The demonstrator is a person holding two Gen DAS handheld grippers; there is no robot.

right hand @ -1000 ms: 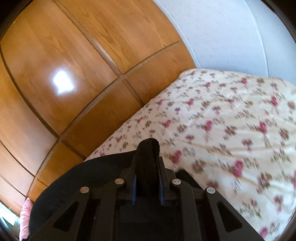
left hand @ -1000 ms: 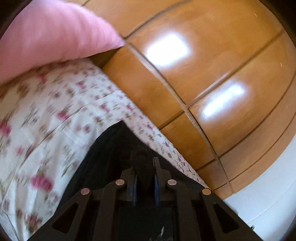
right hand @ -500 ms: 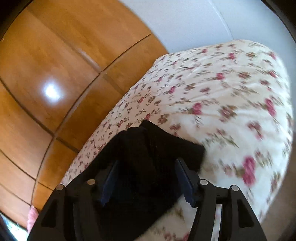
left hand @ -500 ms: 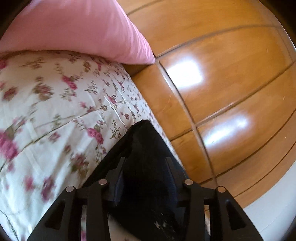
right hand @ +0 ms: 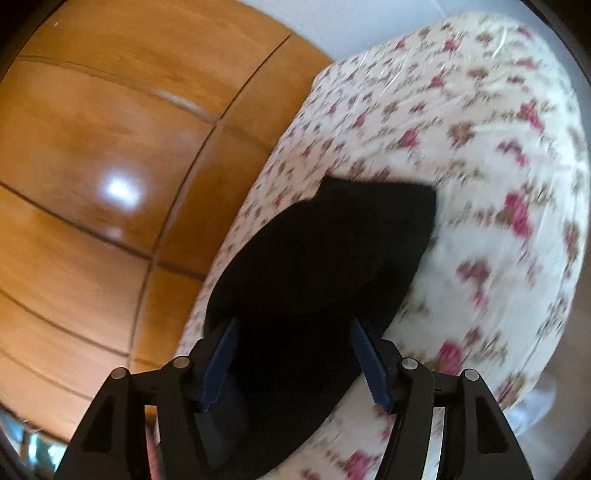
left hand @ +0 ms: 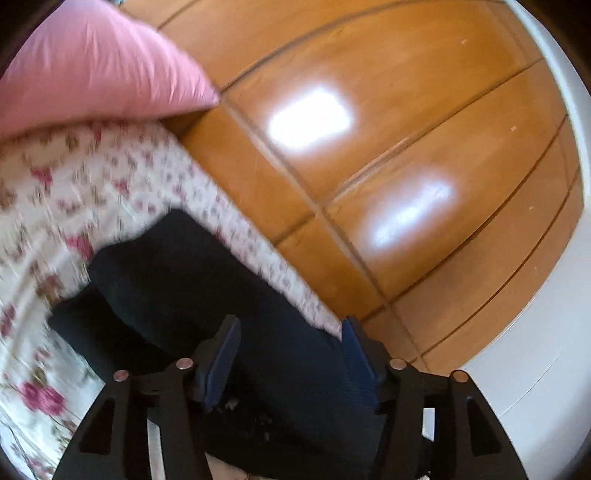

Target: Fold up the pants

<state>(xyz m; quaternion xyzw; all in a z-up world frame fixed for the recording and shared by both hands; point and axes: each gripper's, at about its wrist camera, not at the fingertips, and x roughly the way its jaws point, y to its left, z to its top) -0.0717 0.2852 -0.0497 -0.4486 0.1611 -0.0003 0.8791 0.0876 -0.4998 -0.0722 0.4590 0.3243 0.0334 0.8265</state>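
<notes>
Both grippers point(left hand: 290, 360) point(right hand: 293, 363) newly off pants point(left hand: 192, 280)

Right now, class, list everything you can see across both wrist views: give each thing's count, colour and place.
pants: one pair, black, lying folded on the bed near its wardrobe-side edge, under both grippers
bedsheet: one, cream with pink flowers, covering the bed
pillow: one, pink, at the bed's far end in the left wrist view
wardrobe panels: several, glossy orange-brown wood, beside the bed
wall: white, behind the bed
left hand-held gripper: one, black with blue pads, jaws just opened, pads clear of the pants
right hand-held gripper: one, same colours, jaws just opened, nothing gripped
</notes>
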